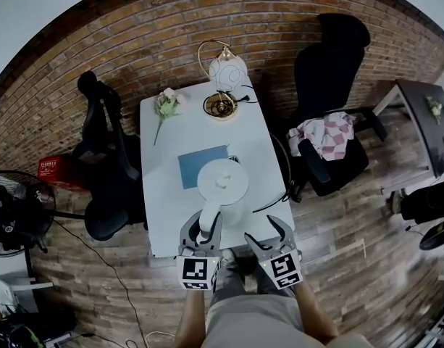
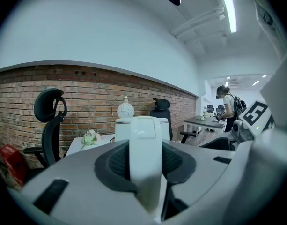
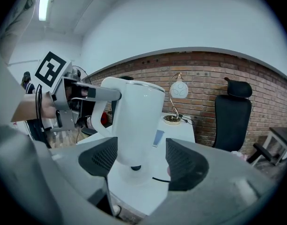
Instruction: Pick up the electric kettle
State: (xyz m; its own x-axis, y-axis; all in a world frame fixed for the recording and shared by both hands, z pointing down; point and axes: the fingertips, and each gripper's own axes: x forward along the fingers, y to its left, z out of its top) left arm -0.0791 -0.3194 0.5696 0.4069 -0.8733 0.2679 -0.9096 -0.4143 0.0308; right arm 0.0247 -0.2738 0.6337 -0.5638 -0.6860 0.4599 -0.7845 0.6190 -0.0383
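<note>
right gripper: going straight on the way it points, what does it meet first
Probably the lower body of the white plastic electric kettle, straight ahead of the right gripper's open fingers; the left gripper holds its handle. Depth is unclear; its round white base sits just below.

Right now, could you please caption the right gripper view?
Left tool holds the kettle by its handle, above its base; right tool open.

Soft, even indoor light comes from a ceiling strip light [image 2: 227, 8]; colours look muted. Fisheye lenses bend the brick wall [image 1: 207, 20] and leave black corners. Close up, the left gripper [image 2: 145, 159] and right gripper [image 3: 141, 161] blur. The white kettle [image 3: 136, 121] shows no glare.
</note>
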